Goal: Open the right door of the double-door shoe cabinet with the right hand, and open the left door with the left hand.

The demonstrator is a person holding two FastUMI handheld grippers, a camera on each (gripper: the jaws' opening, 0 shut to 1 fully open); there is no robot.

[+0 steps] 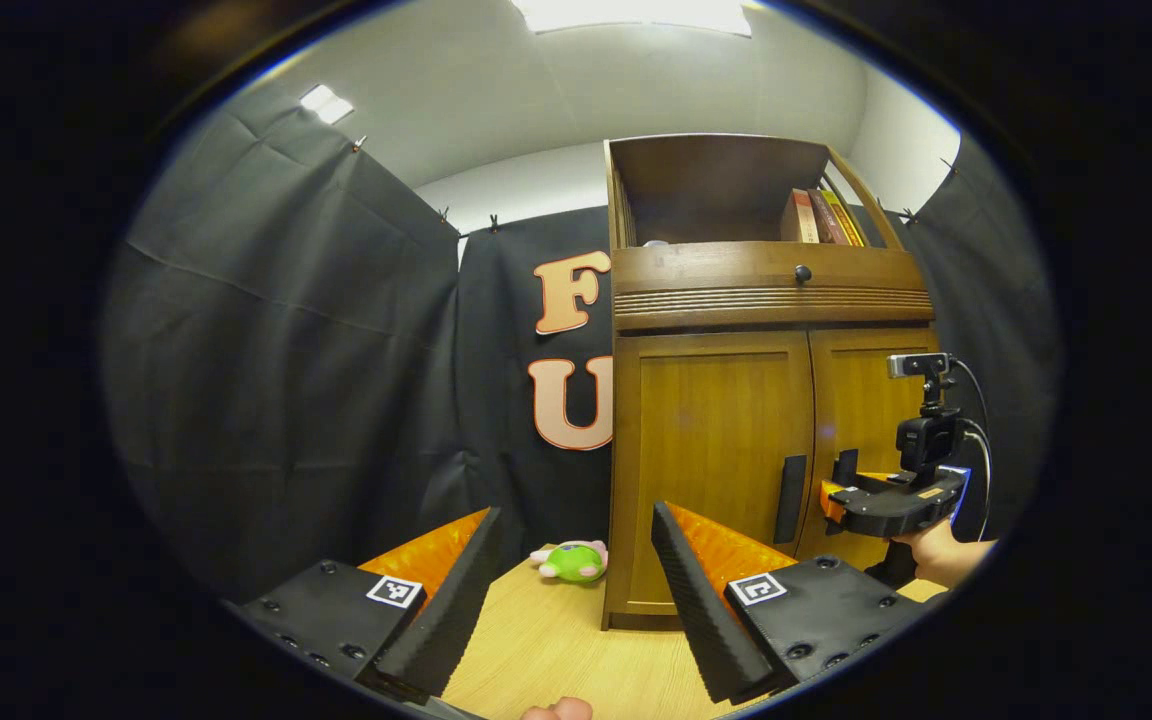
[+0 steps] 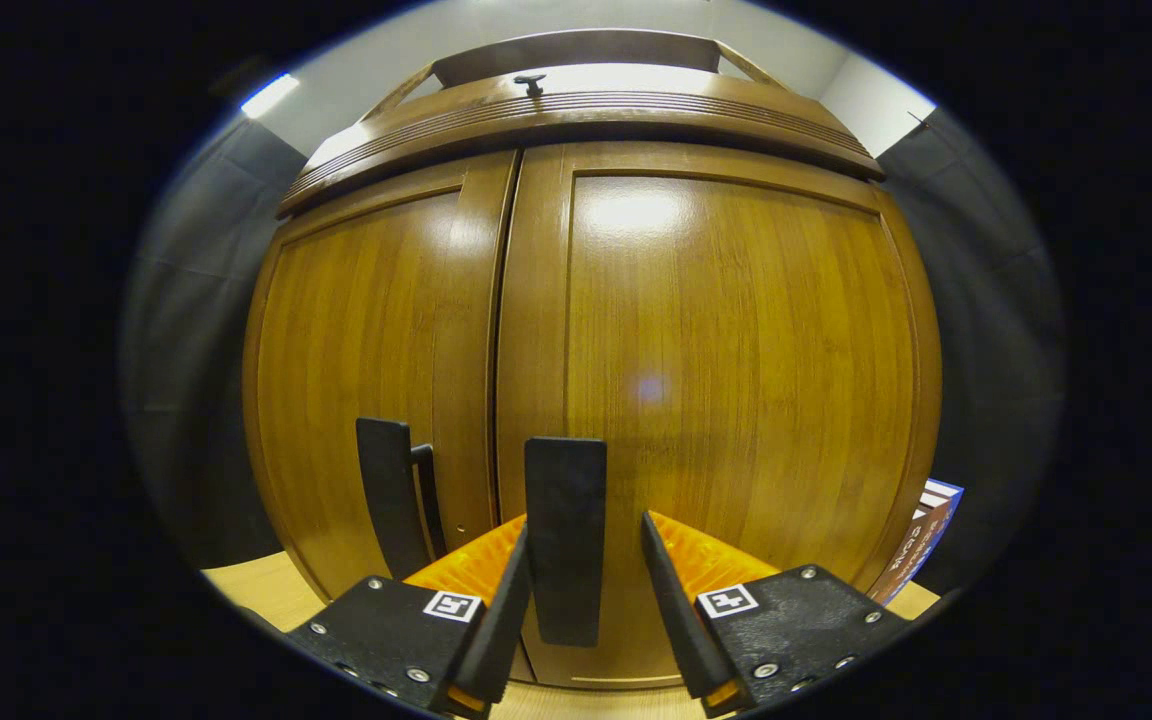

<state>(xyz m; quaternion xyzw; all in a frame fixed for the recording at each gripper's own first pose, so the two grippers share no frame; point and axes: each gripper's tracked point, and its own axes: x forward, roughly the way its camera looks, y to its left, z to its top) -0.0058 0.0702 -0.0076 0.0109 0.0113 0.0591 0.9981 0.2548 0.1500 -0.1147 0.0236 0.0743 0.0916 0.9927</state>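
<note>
Basically we had the right gripper (image 2: 584, 575) open, fingers straddling the right door's handle (image 2: 565, 540) (rigid, hinged wood, probably light swing), left gripper (image 1: 571, 580) open too.

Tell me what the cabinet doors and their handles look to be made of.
Right door: seemingly wood or wood veneer, glossy; grain lines run vertically and a lamp glare sits near its top. Right handle and left handle: flat matte black bars, plastic or painted metal; I cannot tell which.
</note>
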